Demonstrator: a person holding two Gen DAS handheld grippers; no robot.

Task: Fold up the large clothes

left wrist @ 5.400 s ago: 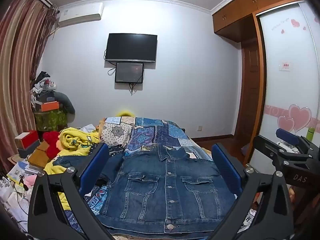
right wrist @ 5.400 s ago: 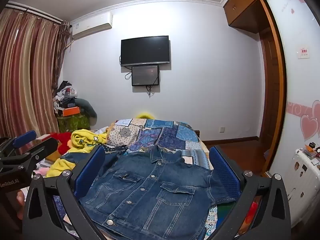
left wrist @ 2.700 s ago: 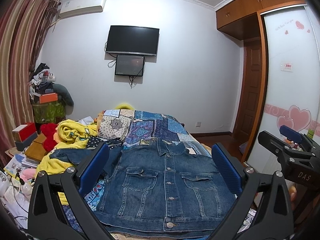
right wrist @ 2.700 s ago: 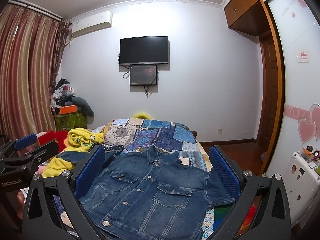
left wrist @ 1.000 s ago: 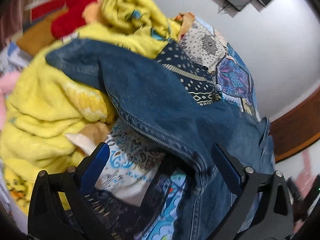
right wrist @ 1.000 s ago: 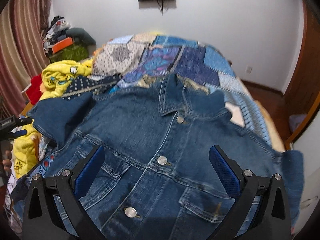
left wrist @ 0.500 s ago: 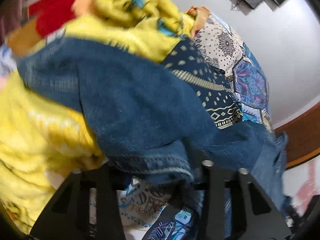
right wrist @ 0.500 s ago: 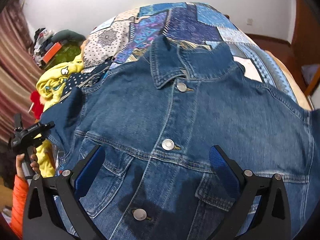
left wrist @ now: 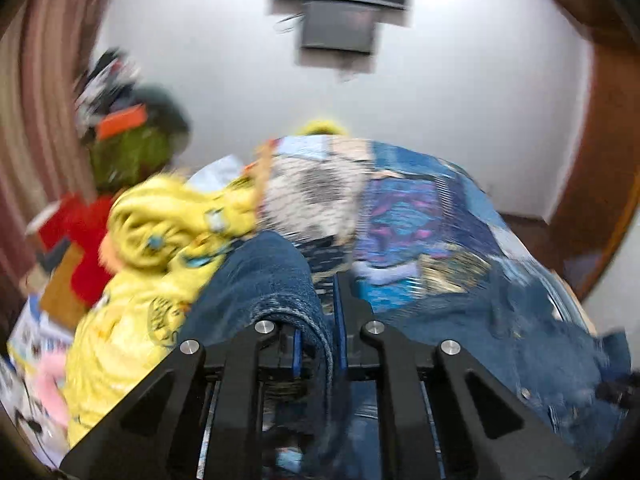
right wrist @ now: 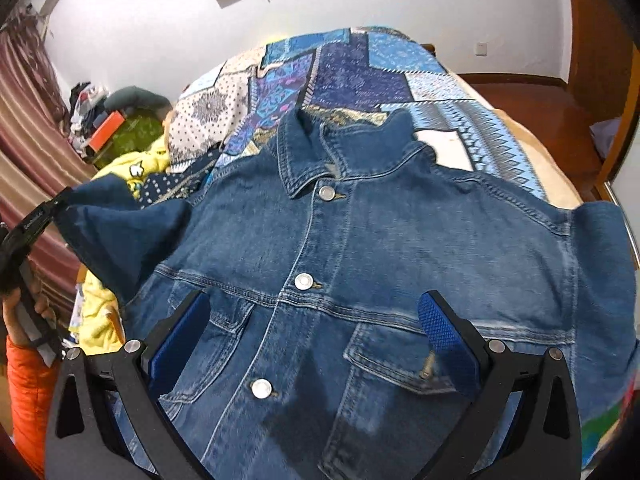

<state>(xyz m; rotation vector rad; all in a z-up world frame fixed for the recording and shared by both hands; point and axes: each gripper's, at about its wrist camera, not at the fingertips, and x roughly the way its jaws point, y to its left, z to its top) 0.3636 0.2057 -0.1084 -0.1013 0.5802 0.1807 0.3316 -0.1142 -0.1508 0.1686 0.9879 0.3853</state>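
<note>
A blue denim jacket (right wrist: 360, 240) lies front up on the bed, buttoned, collar toward the far wall. My left gripper (left wrist: 318, 320) is shut on the jacket's left sleeve (left wrist: 264, 284) and holds it lifted; it also shows at the left edge of the right wrist view (right wrist: 60, 204), with the sleeve (right wrist: 120, 236) pulled up off the bed. My right gripper (right wrist: 316, 332) is open and empty, low over the jacket's chest between the two pockets. The left wrist view is motion-blurred.
A patchwork quilt (right wrist: 352, 72) covers the bed. A yellow blanket (left wrist: 160, 256) and red item (left wrist: 80, 240) are heaped at the left side. Striped curtains (right wrist: 28, 128) hang at the left. A wooden door and floor (right wrist: 560, 92) are at the right.
My left gripper closed on the left sleeve and lifted it, swinging up to face the wall. My right gripper moved lower and closer over the jacket's chest, still open.
</note>
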